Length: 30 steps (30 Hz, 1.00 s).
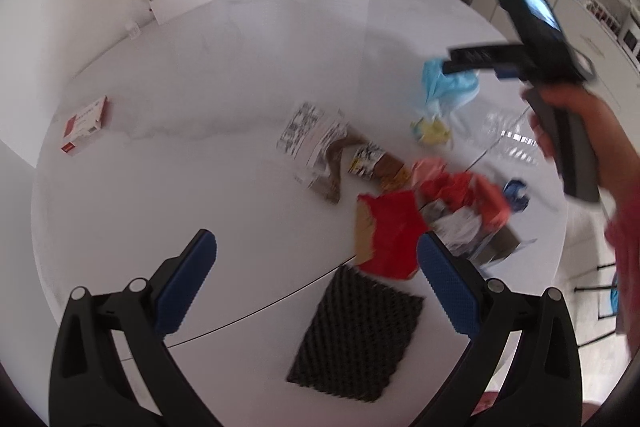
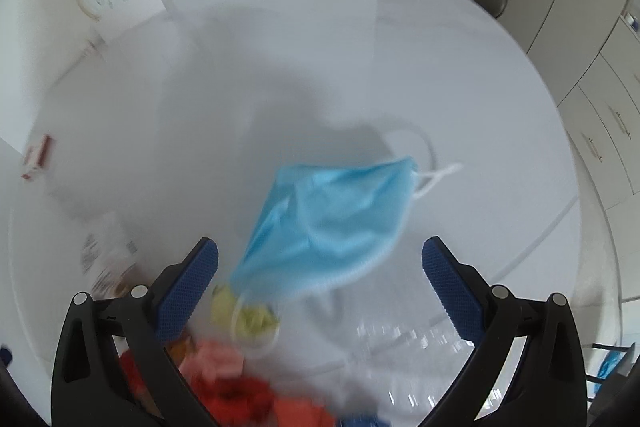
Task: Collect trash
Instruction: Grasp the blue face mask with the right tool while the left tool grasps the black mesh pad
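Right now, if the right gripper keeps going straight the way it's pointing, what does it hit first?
Most likely the crumpled light-blue face mask, which lies between the open right gripper fingers' line, ahead of them. The picture is blurred, so depth is uncertain; beyond it is the bare white round table.

The left hand-held gripper (image 1: 316, 271) hovered with its jaws spread wide. The right hand-held gripper (image 2: 320, 279) was likewise wide open, gripped by a bare hand (image 1: 560, 119).

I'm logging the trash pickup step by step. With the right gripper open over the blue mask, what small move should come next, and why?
Probably lower the right gripper and close on the crumpled light-blue face mask. Its jaws stand wide apart, the mask lies between them on the round white table, and nothing is held yet.
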Tool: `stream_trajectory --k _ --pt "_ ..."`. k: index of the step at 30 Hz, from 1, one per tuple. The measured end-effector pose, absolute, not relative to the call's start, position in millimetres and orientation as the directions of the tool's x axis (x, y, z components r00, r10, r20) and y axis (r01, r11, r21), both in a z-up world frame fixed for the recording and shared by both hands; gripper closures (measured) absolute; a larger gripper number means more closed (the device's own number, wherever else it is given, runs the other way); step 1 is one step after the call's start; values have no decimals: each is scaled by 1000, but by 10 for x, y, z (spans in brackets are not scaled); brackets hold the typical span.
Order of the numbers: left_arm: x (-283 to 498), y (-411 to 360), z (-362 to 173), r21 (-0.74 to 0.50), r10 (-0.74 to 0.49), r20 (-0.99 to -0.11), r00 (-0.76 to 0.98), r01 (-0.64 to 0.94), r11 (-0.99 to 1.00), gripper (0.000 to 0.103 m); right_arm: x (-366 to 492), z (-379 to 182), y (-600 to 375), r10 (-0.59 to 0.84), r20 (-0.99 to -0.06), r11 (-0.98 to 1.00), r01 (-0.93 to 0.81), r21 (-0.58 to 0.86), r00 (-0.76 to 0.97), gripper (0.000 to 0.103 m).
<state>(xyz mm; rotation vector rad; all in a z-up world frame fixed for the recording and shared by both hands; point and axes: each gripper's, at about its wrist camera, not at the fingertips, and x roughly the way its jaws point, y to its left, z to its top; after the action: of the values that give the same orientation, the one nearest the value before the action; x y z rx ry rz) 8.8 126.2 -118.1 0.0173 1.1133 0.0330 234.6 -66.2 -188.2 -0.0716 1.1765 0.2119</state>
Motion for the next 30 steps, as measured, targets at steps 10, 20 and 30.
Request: stream_trajectory --k 10,20,30 --pt "-14 1484 -1588 -6 -39 -916 399 83 997 7 2484 -2034 -604 204 -932 971 -185 152 300 68" --pt "-100 1345 -1987 -132 -223 -920 322 281 951 10 1994 -1105 -840 325 -818 943 -227 242 474 71" --pt "-172 1141 -2327 -157 -251 -935 253 339 928 34 1127 -540 -1473 356 -750 934 -182 308 557 71"
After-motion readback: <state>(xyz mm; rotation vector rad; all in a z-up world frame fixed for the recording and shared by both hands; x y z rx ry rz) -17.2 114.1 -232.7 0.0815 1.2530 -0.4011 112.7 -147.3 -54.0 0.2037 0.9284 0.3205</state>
